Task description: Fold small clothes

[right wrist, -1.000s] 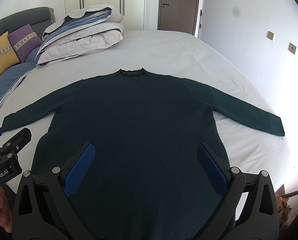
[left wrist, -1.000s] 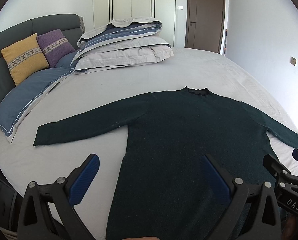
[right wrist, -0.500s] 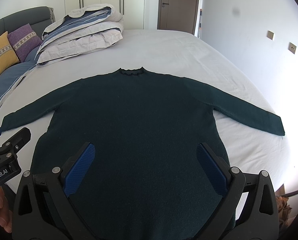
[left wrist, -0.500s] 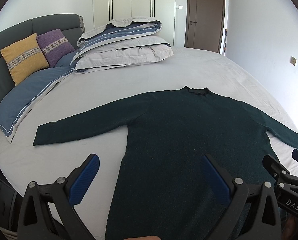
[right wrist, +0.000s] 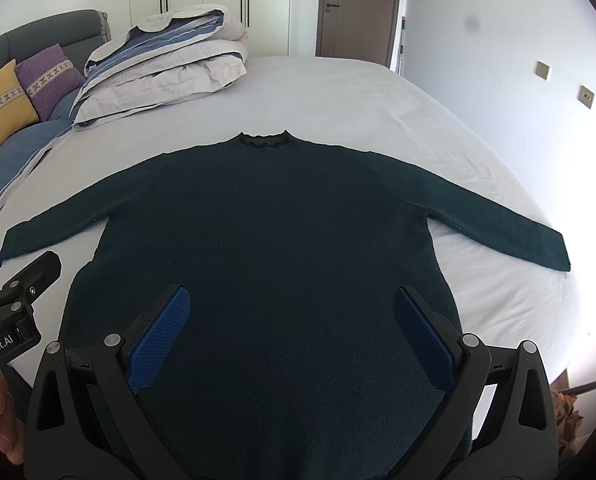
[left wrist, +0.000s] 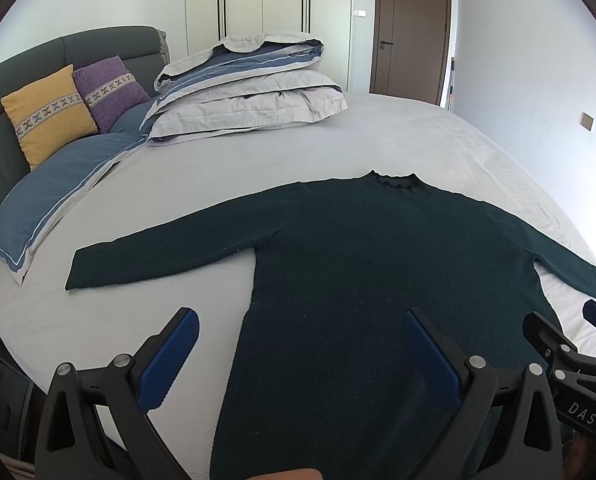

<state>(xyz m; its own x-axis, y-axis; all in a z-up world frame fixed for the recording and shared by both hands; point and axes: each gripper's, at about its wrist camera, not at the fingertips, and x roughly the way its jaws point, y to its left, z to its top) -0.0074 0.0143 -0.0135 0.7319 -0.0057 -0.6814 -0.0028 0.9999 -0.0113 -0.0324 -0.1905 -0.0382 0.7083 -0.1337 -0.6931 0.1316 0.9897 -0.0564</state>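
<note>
A dark green long-sleeved sweater lies flat on the grey bed sheet, sleeves spread out to both sides, collar at the far end; it also shows in the right wrist view. My left gripper is open and empty, above the sweater's lower left edge. My right gripper is open and empty, above the sweater's lower body. The right gripper's tip shows at the right edge of the left wrist view. The left gripper's tip shows at the left edge of the right wrist view.
A folded duvet is stacked at the far side of the bed. A yellow cushion and a purple cushion lean on the dark headboard at left, with a blue pillow below. A wall is at right.
Both grippers have barely moved; the sweater lies as before.
</note>
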